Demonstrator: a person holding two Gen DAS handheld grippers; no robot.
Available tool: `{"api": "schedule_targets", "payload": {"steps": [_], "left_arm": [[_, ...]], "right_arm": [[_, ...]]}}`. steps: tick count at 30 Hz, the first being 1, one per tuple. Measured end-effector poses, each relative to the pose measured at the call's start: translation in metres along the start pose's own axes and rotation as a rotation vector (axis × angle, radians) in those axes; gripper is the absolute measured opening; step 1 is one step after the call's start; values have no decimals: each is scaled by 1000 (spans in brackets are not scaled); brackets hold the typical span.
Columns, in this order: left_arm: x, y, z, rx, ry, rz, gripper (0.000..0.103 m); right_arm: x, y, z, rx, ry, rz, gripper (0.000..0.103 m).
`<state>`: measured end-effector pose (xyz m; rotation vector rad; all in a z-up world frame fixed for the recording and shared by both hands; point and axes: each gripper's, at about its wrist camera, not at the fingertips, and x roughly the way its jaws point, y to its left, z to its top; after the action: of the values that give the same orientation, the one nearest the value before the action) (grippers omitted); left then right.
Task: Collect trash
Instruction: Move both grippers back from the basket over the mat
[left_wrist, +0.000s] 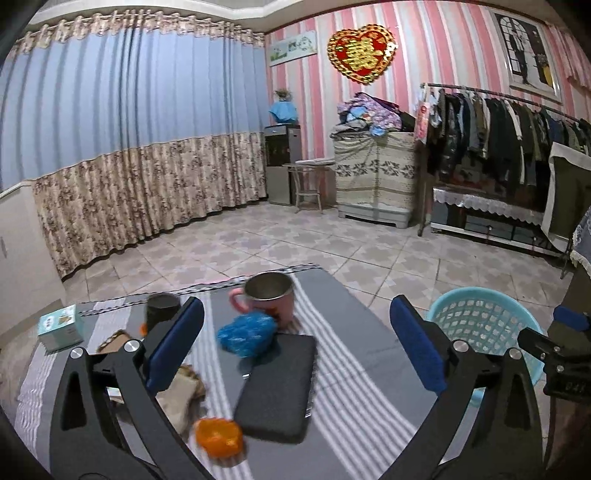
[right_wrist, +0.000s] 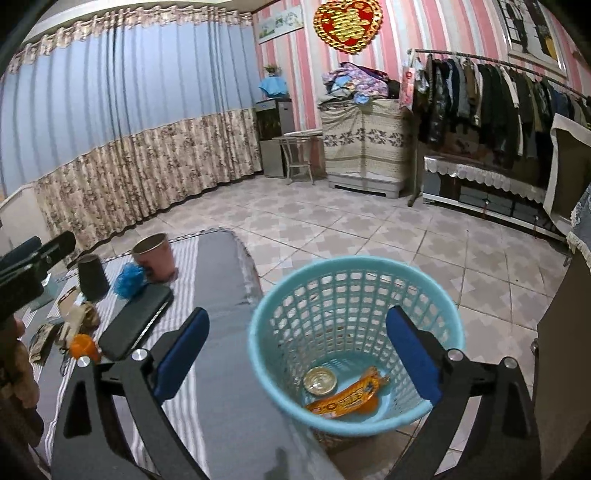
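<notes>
My left gripper (left_wrist: 295, 339) is open and empty above the striped table (left_wrist: 347, 413). Between its fingers lie a crumpled blue wrapper (left_wrist: 246, 333) and a dark flat case (left_wrist: 277, 387). An orange peel (left_wrist: 218, 437) and crumpled brown paper (left_wrist: 183, 393) lie near the left finger. My right gripper (right_wrist: 297, 354) is open and empty over the light blue mesh basket (right_wrist: 354, 288), which holds an orange wrapper (right_wrist: 347, 397) and a round metal lid (right_wrist: 320, 379). The basket (left_wrist: 484, 325) also shows in the left wrist view, beside the table.
A pink metal-lined mug (left_wrist: 271, 299), a black cup (left_wrist: 160, 308) and a small teal box (left_wrist: 61, 326) stand at the table's far side. The basket stands on a tiled floor (right_wrist: 369, 229). A clothes rack (right_wrist: 491, 96) and curtain (right_wrist: 110, 122) line the walls.
</notes>
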<state>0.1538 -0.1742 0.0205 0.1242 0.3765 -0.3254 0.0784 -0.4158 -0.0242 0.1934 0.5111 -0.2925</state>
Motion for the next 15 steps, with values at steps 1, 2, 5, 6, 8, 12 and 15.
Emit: {"api": "schedule_targets", "payload": {"steps": [1,2,5,6,8,12,15], "left_arm": [[-4,7,-1,-5,-1,8,97],[-7,12,-2,-8,-3,14,97],[-18,33,-4,-27,-8,38,97],[-23,42,-5,-34,-9,47,97],[-29,55,-8,-43,-14,65,97],[-43,83,-13,-54,-24,110,97],[-50,100,-18,-62,-22,132,97]], "right_arm": [[-3,7,-1,-10,-2,7,95],[-5,14,-1,-18,-4,14,95],[-12,28,-3,-35,-13,30,95],[-14,35,-3,-41,-14,38,95],[-16,46,-4,-51,-14,49,95],[-24,66,-7,-66,-20,71,95],[-28,77,-9,-79,-22,88,95]]}}
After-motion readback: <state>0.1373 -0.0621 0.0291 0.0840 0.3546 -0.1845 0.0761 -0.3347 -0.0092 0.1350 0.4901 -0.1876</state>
